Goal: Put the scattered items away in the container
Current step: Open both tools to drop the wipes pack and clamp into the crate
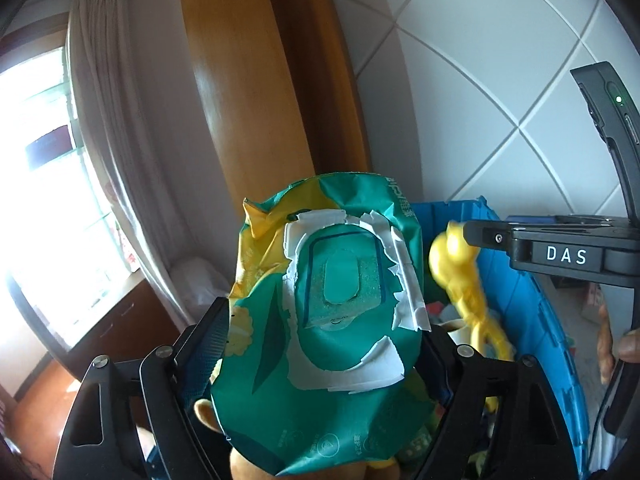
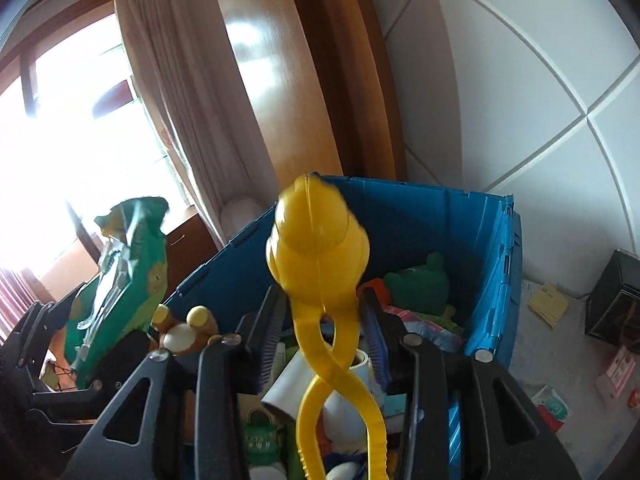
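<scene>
- Curtain (image 2: 160, 92) and bright window (image 2: 80, 128) fill the left of the right wrist view, with a wooden door (image 2: 288, 80) beside them and white wall tiles (image 2: 520, 80) further right.
- The left claw (image 1: 324, 344) is clamped on a green and yellow wipes pack (image 1: 320, 320); both fingers press its sides, and torn white label scraps ring the flap. In the right wrist view the same pack (image 2: 120, 280) hangs just left of the crate, outside its wall.
- A brown teddy bear (image 2: 184, 328) sits at the crate's left edge, just beside the pack.
- The blue crate (image 2: 492, 280) stands open against the tiled wall and is well filled: a green soft toy (image 2: 420, 280) near the far wall, pink and pale packets, a white roll (image 2: 300, 380) and a small green container (image 2: 260, 436) nearer the camera.
- The right claw (image 2: 326, 332) grips a yellow plastic toy (image 2: 320, 248) by its crossed handles; its rounded head stands over the crate's contents.
- Right of the crate, on the floor, lie a yellow notepad (image 2: 548, 304), a black box (image 2: 616, 300) and some small packets (image 2: 554, 408).
</scene>
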`<state>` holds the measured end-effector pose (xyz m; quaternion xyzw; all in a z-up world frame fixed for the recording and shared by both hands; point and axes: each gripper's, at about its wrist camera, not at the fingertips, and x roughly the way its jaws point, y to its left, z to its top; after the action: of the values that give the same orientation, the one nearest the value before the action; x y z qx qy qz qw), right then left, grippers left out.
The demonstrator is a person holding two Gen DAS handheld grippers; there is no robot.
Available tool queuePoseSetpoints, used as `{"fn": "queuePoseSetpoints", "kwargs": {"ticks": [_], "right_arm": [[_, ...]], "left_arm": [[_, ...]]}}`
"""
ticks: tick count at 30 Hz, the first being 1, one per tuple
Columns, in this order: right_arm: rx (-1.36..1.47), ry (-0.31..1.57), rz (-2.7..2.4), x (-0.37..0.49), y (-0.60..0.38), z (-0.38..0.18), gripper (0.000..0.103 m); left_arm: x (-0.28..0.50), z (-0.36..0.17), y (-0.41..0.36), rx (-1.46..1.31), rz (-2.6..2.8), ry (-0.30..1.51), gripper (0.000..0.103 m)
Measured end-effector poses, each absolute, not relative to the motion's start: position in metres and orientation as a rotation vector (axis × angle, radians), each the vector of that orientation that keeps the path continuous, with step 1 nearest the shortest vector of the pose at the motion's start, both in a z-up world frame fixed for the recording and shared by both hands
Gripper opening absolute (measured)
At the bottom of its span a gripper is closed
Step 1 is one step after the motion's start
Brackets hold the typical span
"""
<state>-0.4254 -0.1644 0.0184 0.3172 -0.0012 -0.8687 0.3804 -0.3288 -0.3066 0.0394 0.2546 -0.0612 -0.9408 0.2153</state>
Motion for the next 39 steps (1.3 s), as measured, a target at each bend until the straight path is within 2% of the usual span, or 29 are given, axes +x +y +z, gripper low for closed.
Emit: {"fn": "queuePoseSetpoints", "kwargs": {"ticks": [1, 2, 3, 4, 5, 17, 26, 33, 39], "right_arm": [[0.801, -0.015, -2.223, -0.424, -0.161, 0.02, 0.068], [0.792, -0.027, -2.229, -0.422, -0.158, 0.021, 0.075], [0.783, -0.039, -2.234, -0.42, -0.155, 0.023, 0.075], [0.774, -0.052, -2.239, -0.418, -0.152, 0.024, 0.075], [0.765, -0.064, -2.244, -0.416, -0.148, 0.025, 0.075], [0.628, -0.226, -2.314, -0.367, -0.073, 0.033, 0.075], [0.623, -0.243, -2.44, -0.317, -0.002, 0.003, 0.079], [0.666, -0.269, -2.534, -0.295, 0.054, -0.025, 0.079], [0.716, -0.285, -2.617, -0.278, 0.108, -0.046, 0.079]], "left_arm": [[-0.33, 0.042, -0.307, 0.696, -2.612, -0.182, 0.087], [-0.33, 0.045, -0.306, 0.684, -2.62, -0.189, 0.088], [-0.328, 0.048, -0.305, 0.668, -2.634, -0.189, 0.09], [-0.327, 0.052, -0.303, 0.652, -2.648, -0.189, 0.1], [-0.326, 0.055, -0.302, 0.641, -2.66, -0.191, 0.103], [-0.288, 0.043, -0.269, 0.6, -2.746, -0.134, 0.103], [-0.238, 0.025, -0.221, 0.506, -2.866, -0.008, 0.103], [-0.233, 0.029, -0.16, 0.49, -3.021, -0.053, 0.103], [-0.249, 0.01, -0.088, 0.56, -3.144, -0.116, 0.103]]}}
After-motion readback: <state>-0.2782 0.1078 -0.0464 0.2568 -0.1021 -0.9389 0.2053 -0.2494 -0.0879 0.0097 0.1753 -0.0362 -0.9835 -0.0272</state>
